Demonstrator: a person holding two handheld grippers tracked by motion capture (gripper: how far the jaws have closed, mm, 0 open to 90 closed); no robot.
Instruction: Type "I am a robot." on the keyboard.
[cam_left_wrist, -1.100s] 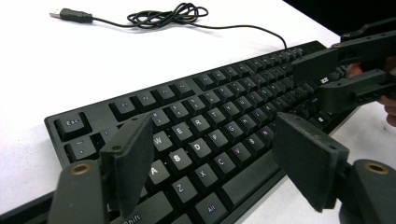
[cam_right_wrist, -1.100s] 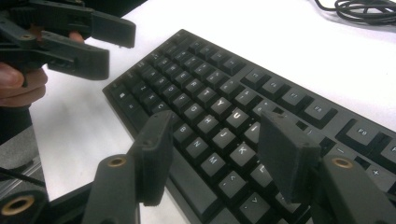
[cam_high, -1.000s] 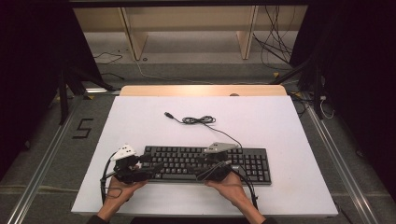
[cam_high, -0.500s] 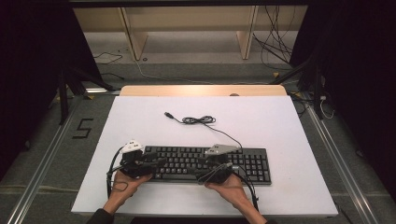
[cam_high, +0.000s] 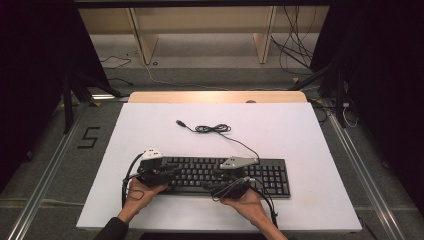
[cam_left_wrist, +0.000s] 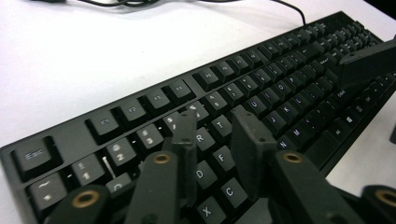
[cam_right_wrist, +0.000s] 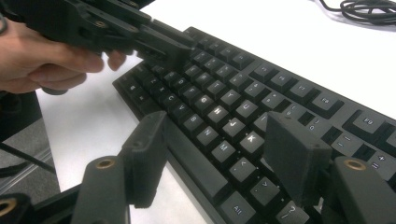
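Keyboard (cam_high: 225, 175) flat on the white table (cam_high: 300, 135) near its front edge, long axis running left to right, number pad at the right end, cable (cam_high: 215, 129) trailing away toward the far side. Left tongs (cam_left_wrist: 217, 140) over the left-hand letter keys, just been closing, nothing gripped between them. Right tongs (cam_right_wrist: 219, 154) spread wide, straddling the keyboard's front edge, not pressing on it.

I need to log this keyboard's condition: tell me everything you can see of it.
The keyboard is a black, full-size, plastic-looking board with white-lettered keys and a number pad at its right end. It lies flat near the front edge of the white table, long side toward the person. Its thin black cable runs back to a loose coil with a free plug. No damage shows. Both grippers hover over its keys.
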